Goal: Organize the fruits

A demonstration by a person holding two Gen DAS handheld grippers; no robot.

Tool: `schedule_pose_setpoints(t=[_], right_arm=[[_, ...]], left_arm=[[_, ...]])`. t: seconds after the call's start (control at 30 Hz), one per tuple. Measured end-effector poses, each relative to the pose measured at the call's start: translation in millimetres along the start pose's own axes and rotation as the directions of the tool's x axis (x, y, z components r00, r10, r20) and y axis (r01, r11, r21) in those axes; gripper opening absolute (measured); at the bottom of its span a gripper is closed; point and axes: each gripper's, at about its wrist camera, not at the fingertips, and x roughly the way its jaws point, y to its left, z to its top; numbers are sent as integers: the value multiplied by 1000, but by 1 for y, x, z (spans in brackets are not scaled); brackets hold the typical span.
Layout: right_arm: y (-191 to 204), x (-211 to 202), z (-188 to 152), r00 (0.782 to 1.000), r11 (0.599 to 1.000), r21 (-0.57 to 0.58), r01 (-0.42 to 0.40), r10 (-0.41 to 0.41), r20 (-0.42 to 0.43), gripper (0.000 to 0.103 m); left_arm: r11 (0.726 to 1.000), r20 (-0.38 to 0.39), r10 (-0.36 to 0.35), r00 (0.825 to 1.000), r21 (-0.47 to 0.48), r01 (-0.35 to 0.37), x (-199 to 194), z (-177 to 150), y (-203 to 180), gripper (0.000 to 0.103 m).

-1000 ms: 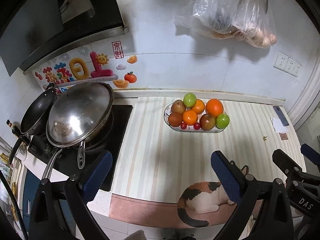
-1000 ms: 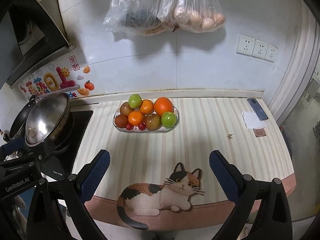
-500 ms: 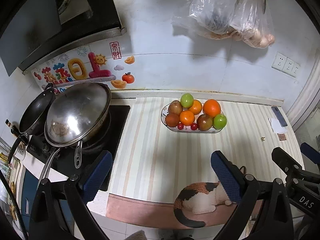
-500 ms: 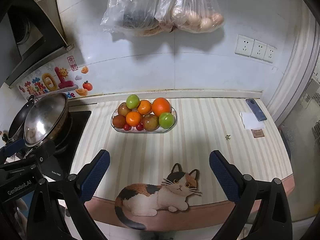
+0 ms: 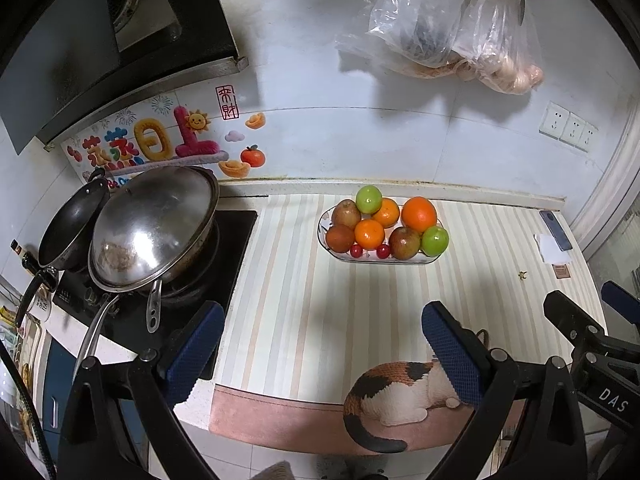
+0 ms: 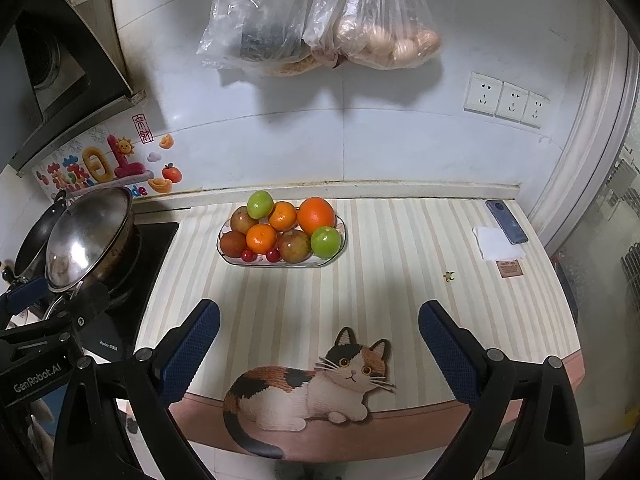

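**Fruit dish on striped counter mat**

Oval glass dish [image 6: 340,236], clear-walled, near the back wall: two green apples [image 6: 326,242], large orange [image 6: 316,215], two mandarins [image 6: 261,238], three russet apples [image 6: 295,245], two cherry tomatoes [image 6: 273,255]. Left of dish: steel wok lid [image 5: 154,226]. Left gripper [image 5: 322,344] and right gripper [image 6: 319,340] near the mat's front edge, well short of the dish: jaws spread wide, holding nothing.

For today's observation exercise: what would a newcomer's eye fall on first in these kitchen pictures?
First, the glass dish piled with oranges, green and brownish fruit and two cherry tomatoes, at the back of the striped mat. Next, the calico cat picture on the mat's near edge, and the clear bags hanging on the wall above.
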Motion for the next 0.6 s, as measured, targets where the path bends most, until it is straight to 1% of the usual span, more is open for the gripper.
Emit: schedule_pose_setpoints(t=[0.6], right_arm=[[1, -7, 2, 1000, 1000, -24, -7, 7, 14, 102]], left_arm=[[1000, 3, -12, 1000, 7, 12, -4, -3, -1, 101]])
